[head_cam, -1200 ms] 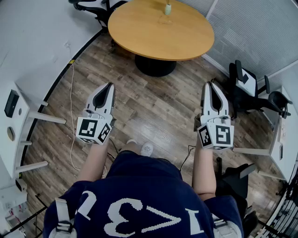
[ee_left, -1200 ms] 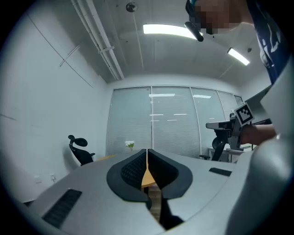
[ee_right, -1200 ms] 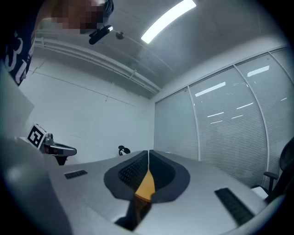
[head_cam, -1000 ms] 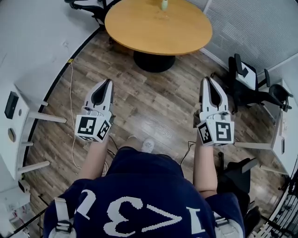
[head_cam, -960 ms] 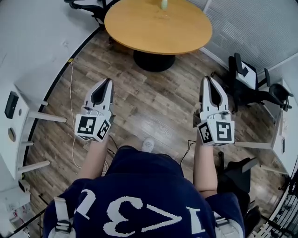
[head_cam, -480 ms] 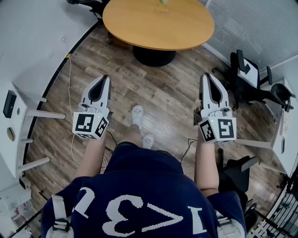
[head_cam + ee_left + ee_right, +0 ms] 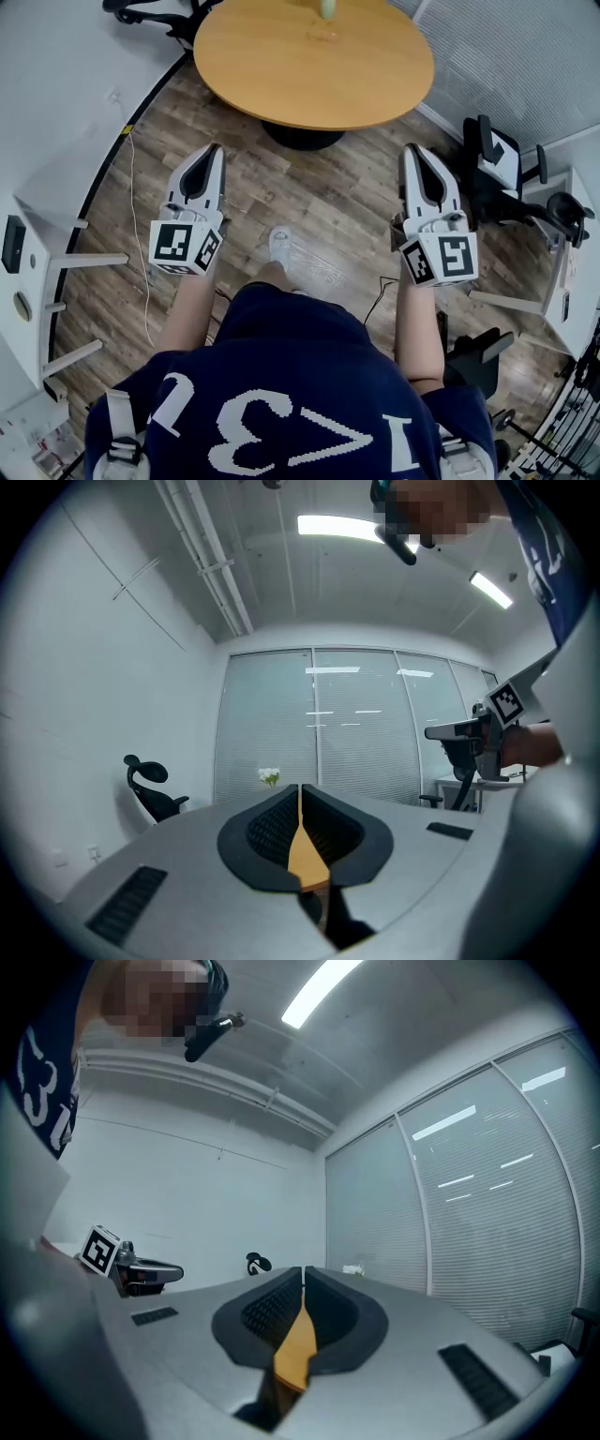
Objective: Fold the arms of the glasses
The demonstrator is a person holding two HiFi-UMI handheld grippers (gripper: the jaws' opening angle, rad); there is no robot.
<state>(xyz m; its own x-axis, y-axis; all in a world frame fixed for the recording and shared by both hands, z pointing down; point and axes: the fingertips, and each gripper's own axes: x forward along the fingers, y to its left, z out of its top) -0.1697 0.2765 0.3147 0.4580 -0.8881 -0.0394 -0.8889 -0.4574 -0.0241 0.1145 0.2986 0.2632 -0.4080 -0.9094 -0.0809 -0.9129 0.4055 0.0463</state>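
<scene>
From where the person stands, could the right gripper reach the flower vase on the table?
Probably not yet: the right gripper hangs over the floor, short of the round table, and the flower vase sits near its far edge. Nothing blocks the way.

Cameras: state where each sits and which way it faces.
Head view: on the head, steeply down at floor and table; shows left gripper, right gripper, forearms.
Left gripper view: on left gripper, level along shut jaws toward glass wall; right gripper at right.
Right gripper view: likewise on right gripper; left gripper at left.
Shared: both gripper views show flowers.
</scene>
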